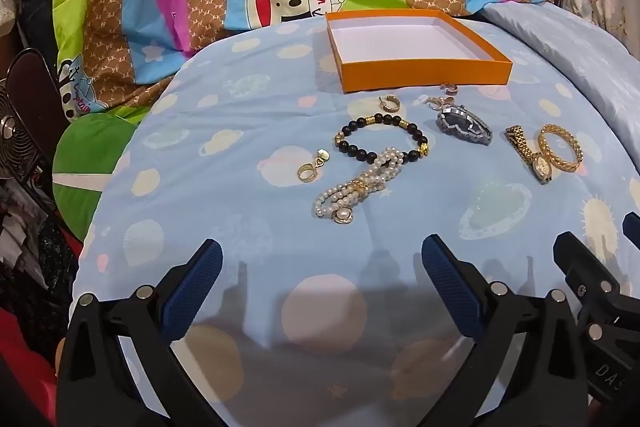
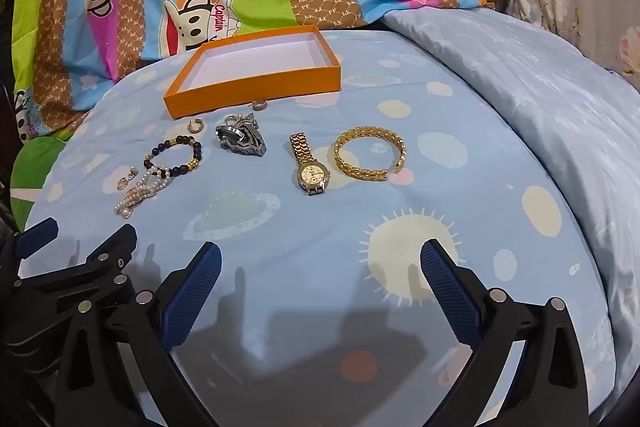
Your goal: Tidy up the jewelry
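Pearl bracelet (image 1: 352, 187) overlaps bead bracelet (image 1: 380, 141); small ring (image 2: 259, 104) indistinct.

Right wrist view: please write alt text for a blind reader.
An open black gripper with blue pads hovers above a light blue planet-print bedsheet. Beyond it lie a gold chain bracelet, a gold wristwatch and an empty orange cardboard tray.
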`<state>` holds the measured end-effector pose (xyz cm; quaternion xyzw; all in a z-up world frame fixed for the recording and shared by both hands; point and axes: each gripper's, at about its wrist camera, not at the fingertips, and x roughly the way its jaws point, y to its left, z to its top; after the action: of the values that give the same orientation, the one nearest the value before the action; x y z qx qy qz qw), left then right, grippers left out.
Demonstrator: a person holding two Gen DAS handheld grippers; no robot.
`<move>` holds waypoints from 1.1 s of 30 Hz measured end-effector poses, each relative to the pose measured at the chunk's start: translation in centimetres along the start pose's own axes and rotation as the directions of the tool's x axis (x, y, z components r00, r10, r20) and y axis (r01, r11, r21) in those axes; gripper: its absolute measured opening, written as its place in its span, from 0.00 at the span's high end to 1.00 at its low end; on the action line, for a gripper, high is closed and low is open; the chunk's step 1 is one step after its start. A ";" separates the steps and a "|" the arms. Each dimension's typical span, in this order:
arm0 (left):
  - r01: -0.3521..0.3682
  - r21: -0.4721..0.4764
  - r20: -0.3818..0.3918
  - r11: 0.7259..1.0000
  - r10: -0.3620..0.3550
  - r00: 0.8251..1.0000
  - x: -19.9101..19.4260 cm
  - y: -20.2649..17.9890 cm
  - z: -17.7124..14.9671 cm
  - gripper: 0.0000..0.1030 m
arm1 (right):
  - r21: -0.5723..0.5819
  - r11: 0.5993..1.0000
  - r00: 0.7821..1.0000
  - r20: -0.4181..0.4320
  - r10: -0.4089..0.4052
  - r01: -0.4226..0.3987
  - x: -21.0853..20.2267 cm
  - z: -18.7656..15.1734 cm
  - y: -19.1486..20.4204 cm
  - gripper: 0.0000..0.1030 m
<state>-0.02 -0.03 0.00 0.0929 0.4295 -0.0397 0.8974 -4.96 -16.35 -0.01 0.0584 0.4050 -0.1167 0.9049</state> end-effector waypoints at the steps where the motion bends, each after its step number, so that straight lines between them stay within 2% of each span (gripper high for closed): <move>1: 0.004 -0.002 -0.001 1.000 -0.004 1.000 0.0 0.0 0.0 0.06 | 0.004 1.000 1.000 -0.001 0.002 -0.002 0.0 0.0 0.0 0.05; 15: -0.008 0.016 0.011 1.000 0.008 1.000 0.0 0.1 0.3 0.07 | 0.000 1.000 1.000 -0.007 0.003 -0.003 0.4 0.1 0.3 0.07; 33: 0.021 0.006 0.012 1.000 -0.021 1.000 0.0 0.1 0.3 0.07 | 0.021 1.000 1.000 -0.001 0.003 -0.003 0.2 0.2 -0.3 0.08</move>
<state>0.25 -0.01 0.18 0.0908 0.4249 -0.0512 0.8992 -4.83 -16.74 -0.02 0.0685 0.4040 -0.1198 0.9043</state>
